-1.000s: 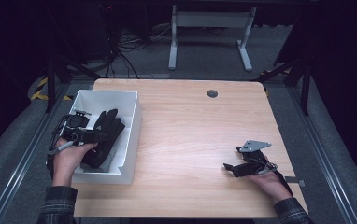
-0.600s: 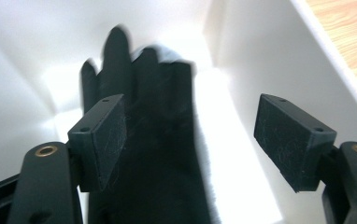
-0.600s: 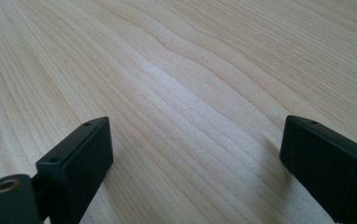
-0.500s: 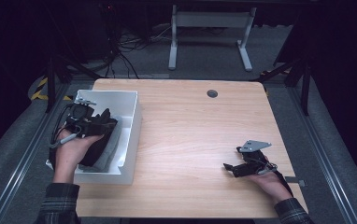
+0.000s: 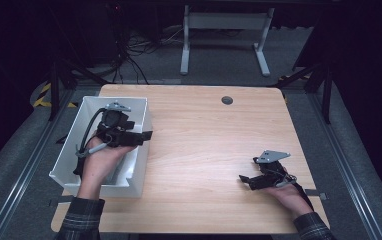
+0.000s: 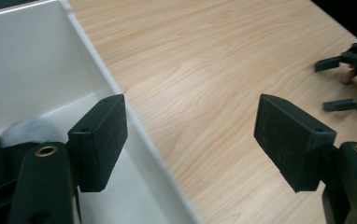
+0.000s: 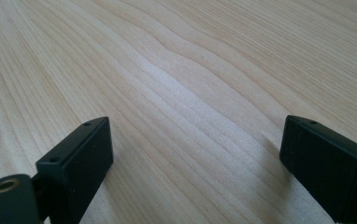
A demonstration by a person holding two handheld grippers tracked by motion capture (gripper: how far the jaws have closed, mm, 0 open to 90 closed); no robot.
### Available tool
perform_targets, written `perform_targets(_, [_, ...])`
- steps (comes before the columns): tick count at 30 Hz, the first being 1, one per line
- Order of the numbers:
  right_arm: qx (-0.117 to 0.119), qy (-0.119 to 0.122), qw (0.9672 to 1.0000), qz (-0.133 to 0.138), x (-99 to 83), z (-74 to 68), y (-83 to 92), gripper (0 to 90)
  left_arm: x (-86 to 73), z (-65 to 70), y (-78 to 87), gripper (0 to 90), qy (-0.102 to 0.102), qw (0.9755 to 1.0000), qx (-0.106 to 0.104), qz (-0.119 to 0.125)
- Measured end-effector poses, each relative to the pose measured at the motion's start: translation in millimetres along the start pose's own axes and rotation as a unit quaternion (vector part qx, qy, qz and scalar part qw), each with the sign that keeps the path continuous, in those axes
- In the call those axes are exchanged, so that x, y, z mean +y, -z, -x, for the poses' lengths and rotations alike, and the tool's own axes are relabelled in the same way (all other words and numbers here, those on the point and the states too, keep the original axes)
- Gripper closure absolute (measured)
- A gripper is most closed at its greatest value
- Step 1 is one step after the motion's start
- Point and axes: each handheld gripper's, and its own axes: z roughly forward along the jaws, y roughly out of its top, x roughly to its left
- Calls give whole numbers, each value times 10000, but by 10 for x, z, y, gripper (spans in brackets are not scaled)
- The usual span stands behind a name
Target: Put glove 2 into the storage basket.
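My left gripper (image 5: 146,137) hangs over the white bin (image 5: 104,188) at the table's left, jaws pointing right across the bin's right wall. It is open with nothing between the pads (image 6: 99,140). In the left gripper view the bin wall (image 6: 27,60) runs under the left jaw, and a white fluffy thing (image 6: 24,128) lies in the bin beside something dark. My right gripper (image 5: 247,170) rests low on the wooden table (image 5: 204,135) at the front right. It is open and empty, with bare wood between its pads (image 7: 81,158).
A round dark grommet (image 5: 227,100) sits in the table near its far edge. From the left gripper view the right gripper (image 6: 354,74) lies far across the wood. Dark floor, cables and a desk frame (image 5: 224,30) lie beyond the table.
My left hand has risen out of the bin and drifted to the right, so its jaws now reach over the bin's right wall. The right hand has stayed put.
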Motion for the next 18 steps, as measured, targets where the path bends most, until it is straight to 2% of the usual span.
perform_targets(5, [-9,2,10000,2,0,-2,1,101,23,241,-169,267,-133,9996,-236,56])
perform_targets(6, [-9,2,10000,2,0,-2,1,101,23,241,-169,267,-133,9996,-236,56])
perform_targets(18, [-1,11,10000,6,-2,-6,2,103,-36,664,-560,268,-462,9974,-557,-19])
